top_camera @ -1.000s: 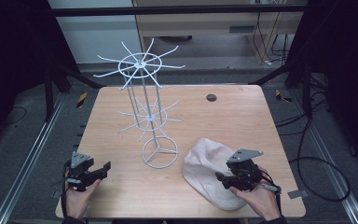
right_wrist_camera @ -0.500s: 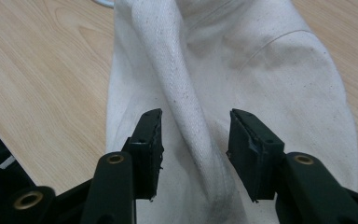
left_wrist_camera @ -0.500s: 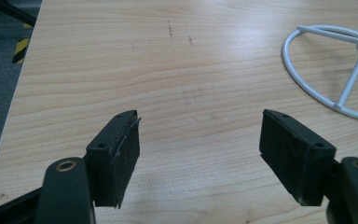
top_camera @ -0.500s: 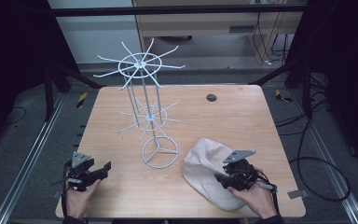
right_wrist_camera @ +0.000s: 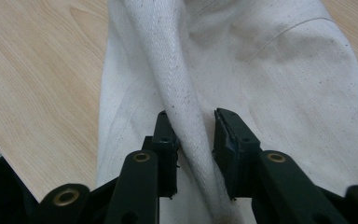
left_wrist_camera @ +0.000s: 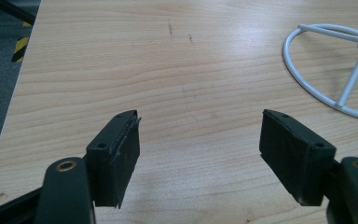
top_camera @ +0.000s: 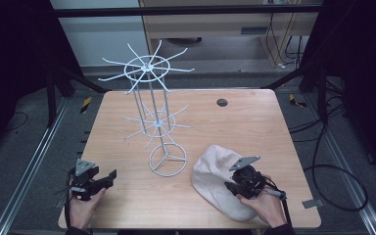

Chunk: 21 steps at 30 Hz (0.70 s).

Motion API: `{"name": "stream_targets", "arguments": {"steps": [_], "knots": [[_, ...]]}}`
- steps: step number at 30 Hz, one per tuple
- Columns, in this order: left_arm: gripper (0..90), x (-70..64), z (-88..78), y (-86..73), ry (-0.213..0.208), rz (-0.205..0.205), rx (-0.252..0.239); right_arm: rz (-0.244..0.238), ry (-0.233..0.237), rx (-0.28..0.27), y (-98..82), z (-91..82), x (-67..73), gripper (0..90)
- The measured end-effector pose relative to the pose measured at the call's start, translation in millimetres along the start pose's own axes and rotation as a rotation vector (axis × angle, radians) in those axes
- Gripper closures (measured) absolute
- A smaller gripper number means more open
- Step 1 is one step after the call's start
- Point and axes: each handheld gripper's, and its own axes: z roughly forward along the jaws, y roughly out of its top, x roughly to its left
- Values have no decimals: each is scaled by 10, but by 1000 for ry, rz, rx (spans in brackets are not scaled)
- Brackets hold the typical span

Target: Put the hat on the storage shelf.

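I am looking down on the table (top_camera: 254,122), a pale wood top, and everything I am working with is sitting on it. The rack (top_camera: 152,107), a white wire stand with two tiers of spokes on a ring base, is standing upright near the middle; in the left gripper view its base ring (left_wrist_camera: 326,60) is lying at the upper right, well apart from my jaws. The cloth (top_camera: 215,181), a cream bundle of coarse weave, is lying on the near right part of the table, just right of the rack's base. A small dark disc (top_camera: 222,102) is sitting toward the far edge.

My right gripper (top_camera: 235,186) is resting on the cloth's near right side. In the right gripper view the jaws are standing close around a raised fold of the cloth (right_wrist_camera: 186,107), one pad on each side of it, pinching it.

My left gripper (top_camera: 108,175) is hovering low at the near left corner, its jaws standing wide apart with bare wood between them.
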Motion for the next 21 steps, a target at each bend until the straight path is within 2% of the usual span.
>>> {"name": "stream_targets", "arguments": {"steps": [7,11,17,21], "knots": [[289,2,1,-1,-2,-3,0,-13,4,12,13,23,14,782],[289,3,-5,1,2,-2,-2,-23,-1,11,19,18,31,858],[289,3,3,5,1,0,1,-23,4,-1,14,-9,26,875],[289,1,1,7,1,0,1,-20,4,-28,8,-53,17,877]]}}
